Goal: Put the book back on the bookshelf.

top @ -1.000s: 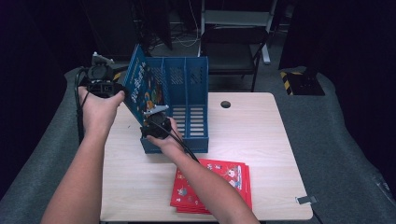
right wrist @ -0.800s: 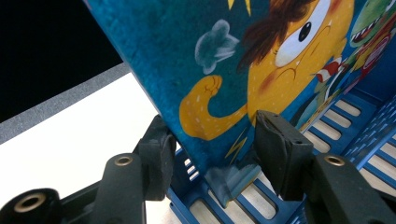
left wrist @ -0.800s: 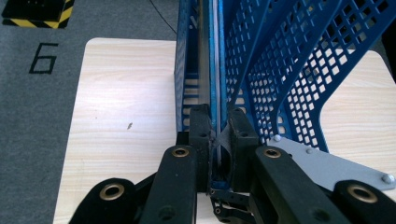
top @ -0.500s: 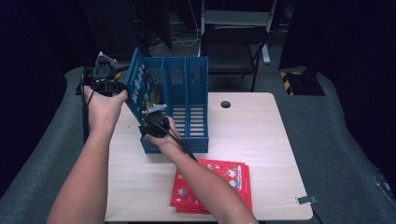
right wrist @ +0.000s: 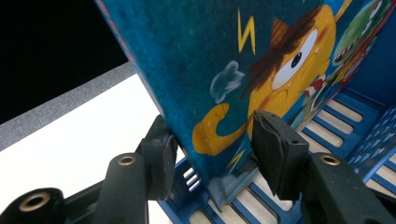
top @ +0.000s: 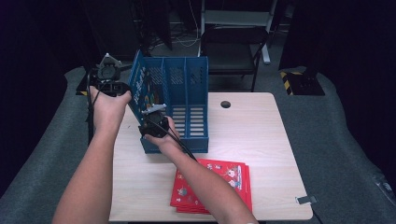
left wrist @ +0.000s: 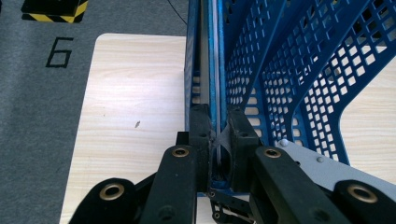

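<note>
A blue three-slot file rack [top: 187, 84] stands on the wooden table [top: 252, 135]. My left gripper [top: 126, 87] is at the rack's top left and is shut on its outer wall; in the left gripper view the jaws [left wrist: 218, 121] pinch that wall's edge [left wrist: 280, 70]. A blue picture book [top: 144, 91] with a yellow cartoon figure [right wrist: 196, 56] stands tilted in the leftmost slot. My right gripper [top: 152, 112] is at the rack's front left. Its jaws [right wrist: 215, 140] straddle the book's lower corner with a gap, so they stand open.
A stack of red books [top: 212, 186] lies flat at the table's front edge. A round cable hole [top: 226, 104] is behind the rack's right side. A dark chair [top: 233, 46] stands beyond the table. Grey carpet surrounds it.
</note>
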`<action>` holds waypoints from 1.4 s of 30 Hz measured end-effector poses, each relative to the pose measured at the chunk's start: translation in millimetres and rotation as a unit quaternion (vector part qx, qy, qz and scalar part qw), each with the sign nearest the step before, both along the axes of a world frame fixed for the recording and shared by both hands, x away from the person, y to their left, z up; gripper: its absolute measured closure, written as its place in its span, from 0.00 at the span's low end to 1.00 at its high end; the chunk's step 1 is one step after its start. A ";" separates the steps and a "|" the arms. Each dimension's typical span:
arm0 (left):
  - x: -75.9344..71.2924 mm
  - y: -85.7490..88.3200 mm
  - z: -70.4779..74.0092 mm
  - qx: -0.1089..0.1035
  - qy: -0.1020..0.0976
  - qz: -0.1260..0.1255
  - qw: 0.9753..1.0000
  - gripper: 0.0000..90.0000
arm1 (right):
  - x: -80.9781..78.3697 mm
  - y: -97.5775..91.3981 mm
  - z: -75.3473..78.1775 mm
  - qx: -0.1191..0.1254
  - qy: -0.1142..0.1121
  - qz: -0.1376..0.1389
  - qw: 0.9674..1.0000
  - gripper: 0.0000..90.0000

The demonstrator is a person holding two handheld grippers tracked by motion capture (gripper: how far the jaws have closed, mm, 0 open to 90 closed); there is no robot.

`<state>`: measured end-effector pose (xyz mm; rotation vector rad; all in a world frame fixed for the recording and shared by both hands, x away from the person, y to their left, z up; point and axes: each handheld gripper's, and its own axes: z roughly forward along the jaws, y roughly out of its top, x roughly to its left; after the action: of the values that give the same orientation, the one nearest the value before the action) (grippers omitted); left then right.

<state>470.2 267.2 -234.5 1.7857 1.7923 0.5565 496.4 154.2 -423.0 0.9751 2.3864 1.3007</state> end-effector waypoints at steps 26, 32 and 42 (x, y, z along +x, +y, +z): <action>2.9 -0.6 -11.8 0.003 -0.018 -0.003 1.000 0.92 | 4.3 0.3 -0.4 0.007 0.006 -0.002 1.000 0.56; 2.2 0.2 -13.1 0.002 -0.028 -0.006 1.000 0.89 | 4.9 -3.8 -0.2 0.011 -0.004 -0.001 1.000 0.60; 0.4 1.0 -13.3 -0.008 -0.036 -0.007 0.999 0.80 | 4.0 -5.7 -3.4 -0.001 -0.006 0.007 1.000 0.60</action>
<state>470.6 268.2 -247.7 1.7437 1.7311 0.5910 500.4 148.5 -426.5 0.9510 2.3889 1.3057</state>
